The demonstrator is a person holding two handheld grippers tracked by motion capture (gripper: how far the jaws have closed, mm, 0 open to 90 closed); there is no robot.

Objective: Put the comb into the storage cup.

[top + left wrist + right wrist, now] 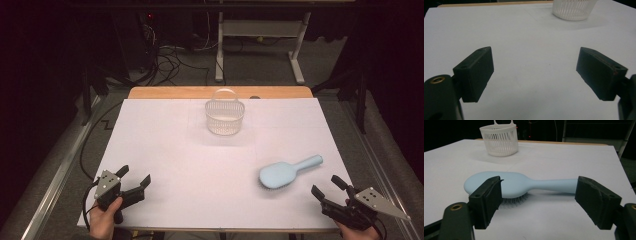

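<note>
A pale blue hairbrush [287,171] lies bristles down on the white table sheet [200,165], at the right, its handle pointing to the far right. In the right gripper view the hairbrush [519,184] lies across just beyond the jaws. My right gripper [330,188] rests near the front right corner, open and empty, a short way from the brush head. A white slotted basket [224,114] with a handle stands at the far middle. My left gripper [134,176] sits at the front left, open, nothing between its jaws; the basket [573,9] shows far ahead of it.
The sheet covers a wooden tabletop [165,92] whose far edge shows. Beyond it are a dark floor with cables [170,57] and a white table frame [260,35]. A metal rail [55,180] runs along the left side.
</note>
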